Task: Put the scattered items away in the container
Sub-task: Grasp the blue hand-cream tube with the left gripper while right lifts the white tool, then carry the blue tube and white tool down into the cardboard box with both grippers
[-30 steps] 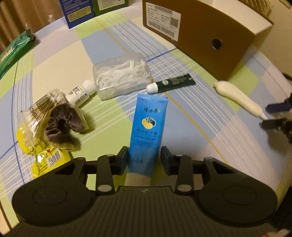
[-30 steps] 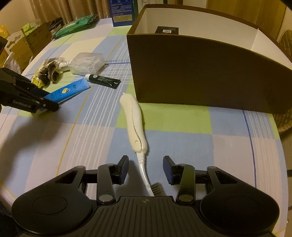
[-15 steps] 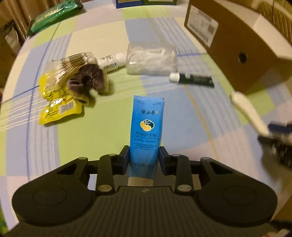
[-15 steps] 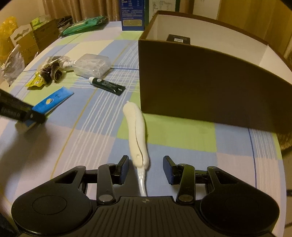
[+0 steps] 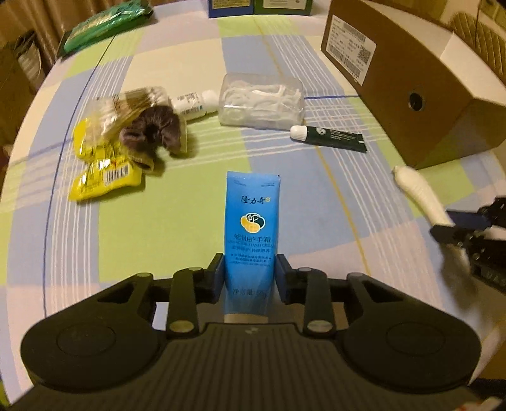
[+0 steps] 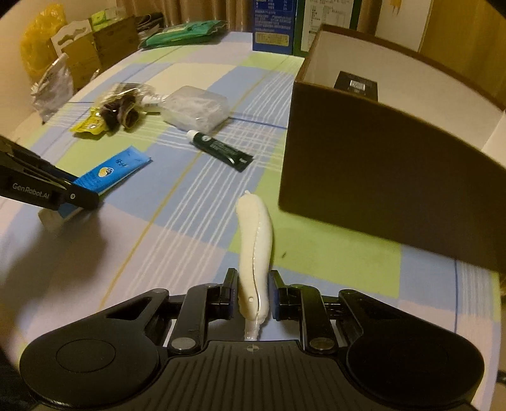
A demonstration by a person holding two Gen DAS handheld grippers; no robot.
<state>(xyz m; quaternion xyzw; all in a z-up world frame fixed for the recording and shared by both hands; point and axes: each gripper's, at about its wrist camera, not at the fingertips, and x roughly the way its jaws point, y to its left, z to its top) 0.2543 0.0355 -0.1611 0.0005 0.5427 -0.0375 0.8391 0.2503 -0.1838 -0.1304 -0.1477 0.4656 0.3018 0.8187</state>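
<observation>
My left gripper (image 5: 250,272) is shut on a blue hand-cream tube (image 5: 252,218), gripping its lower end; the tube points away over the checked tablecloth. From the right wrist view the same blue tube (image 6: 110,172) sticks out of the left gripper (image 6: 79,197). My right gripper (image 6: 253,291) is closing, and its pads meet the handle of a white brush (image 6: 255,234) whose tip points towards the brown cardboard box (image 6: 379,189). The open box holds a black item (image 6: 355,85).
Further back lie a dark green tube (image 5: 332,139), a clear case of floss picks (image 5: 262,101), a small white bottle (image 5: 196,102), a brown scrunchie (image 5: 151,132), a swab bag and yellow packets (image 5: 104,177). A green pack (image 5: 104,25) and boxes line the far edge.
The left jaws closed onto the blue tube and the left wrist rolled, so the tube now points straight ahead. The right jaws narrowed onto the white brush handle.
</observation>
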